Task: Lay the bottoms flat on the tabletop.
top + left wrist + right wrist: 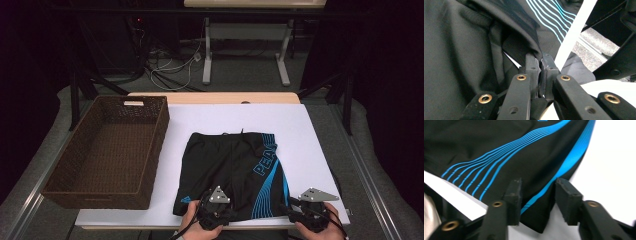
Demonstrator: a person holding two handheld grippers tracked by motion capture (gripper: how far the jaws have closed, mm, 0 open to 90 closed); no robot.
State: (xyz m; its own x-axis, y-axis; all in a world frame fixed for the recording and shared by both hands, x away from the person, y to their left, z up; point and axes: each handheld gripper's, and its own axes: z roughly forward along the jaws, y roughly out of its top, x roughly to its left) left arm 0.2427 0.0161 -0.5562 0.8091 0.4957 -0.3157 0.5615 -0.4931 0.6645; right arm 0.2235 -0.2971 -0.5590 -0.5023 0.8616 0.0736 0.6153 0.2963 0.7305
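Black shorts [234,172] with blue stripes and blue lettering lie flat on the white desk [310,135], waistband toward the far edge, leg hems at the near edge.

The left tool [216,206] sits at the near hem of the shorts, about the middle of the garment. In the left gripper view its jaws are clenched on a pinched fold of the black fabric [534,53], which rises out of the jaws and pulls the cloth around it into creases; a sliver of white desk shows under the lifted fold.

The right tool [311,206] sits at the near right corner of the shorts. In the right gripper view its jaws stand apart, one on each side of the hem corner [541,202] where the broad blue band runs; the pads do not press the cloth, so it is released.

A hand [192,220] holds each tool from the near edge.

A brown wicker basket [155,150] stands to the left of the shorts, near but apart from them, its near end overhanging the desk edge. Beyond the desk, a second table's white legs [207,52] and loose cables [170,70] lie on the floor. Nothing lies between the shorts and the basket.
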